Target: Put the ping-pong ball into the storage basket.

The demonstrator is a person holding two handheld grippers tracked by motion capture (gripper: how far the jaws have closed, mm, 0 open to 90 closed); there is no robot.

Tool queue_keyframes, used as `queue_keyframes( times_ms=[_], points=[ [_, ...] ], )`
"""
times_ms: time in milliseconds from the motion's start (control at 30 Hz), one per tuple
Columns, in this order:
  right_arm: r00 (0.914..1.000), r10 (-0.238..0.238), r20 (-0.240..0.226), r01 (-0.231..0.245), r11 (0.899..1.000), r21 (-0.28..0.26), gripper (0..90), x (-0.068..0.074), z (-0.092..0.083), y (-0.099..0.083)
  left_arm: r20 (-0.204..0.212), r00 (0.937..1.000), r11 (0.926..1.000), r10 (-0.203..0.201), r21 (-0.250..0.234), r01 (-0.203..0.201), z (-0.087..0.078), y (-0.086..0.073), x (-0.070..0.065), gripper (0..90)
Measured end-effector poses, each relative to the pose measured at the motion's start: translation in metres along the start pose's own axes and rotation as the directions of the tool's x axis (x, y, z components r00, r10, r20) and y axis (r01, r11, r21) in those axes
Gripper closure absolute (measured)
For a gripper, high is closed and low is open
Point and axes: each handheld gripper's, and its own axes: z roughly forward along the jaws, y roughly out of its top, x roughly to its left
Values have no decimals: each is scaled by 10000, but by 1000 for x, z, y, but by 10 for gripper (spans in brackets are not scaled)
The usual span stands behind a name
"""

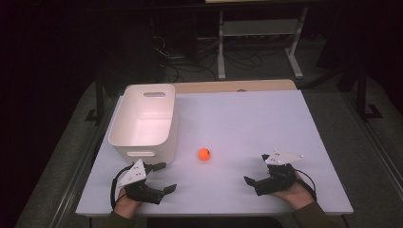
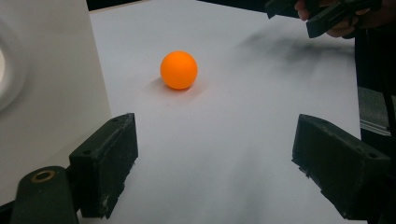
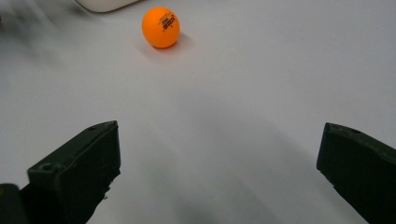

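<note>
Two claws rest low at the near edge of the white table, and we have nothing gripped yet: the left claw has its jaws spread wide apart with only bare tabletop between them, and the right claw stands just as wide and just as empty. The orange ball sits alone on the table between the two claws and a little beyond them, near the front corner of the white bin but not touching it. In the left gripper view the ball lies ahead and left of centre, with the bin wall close on that side; in the right gripper view it lies ahead and to the left as well. We judge the main risk to be the ball itself: it is round, light and smooth, so a jaw that touches one side first is likely to send it rolling, perhaps off the table. If we close off-centre, the ball may squirt out from between the pads. Coming in with the left claw, we might knock the bin wall and shift the bin. Should both claws go for the ball together, they could collide over it. Lifting too low over the bin rim could also jar the ball loose.
</note>
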Motion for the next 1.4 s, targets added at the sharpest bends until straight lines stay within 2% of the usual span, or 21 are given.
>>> queue_keyframes(
  times_ms=[300,433,933,1300,1400],
  points=[
    [10000,92,-21,-92,9999,-69,0,-1,0,1,-12,10000,10000,-49,-21,49,0,0,1,138],
    [9996,270,-112,-272,9995,-154,0,-1,1,3,5,10000,10000,-15,-28,15,0,0,0,138],
    [9996,199,-195,-199,9998,-14,0,1,5,14,-10,10000,9999,22,-111,-23,-1,0,0,138],
    [9989,219,-410,-198,9985,509,0,3,12,15,20,10000,9999,14,-168,-13,-1,-1,0,138],
    [9991,97,-415,-72,9983,582,0,5,15,16,21,10000,9999,-7,-158,7,-1,-1,0,138]
  ],
)
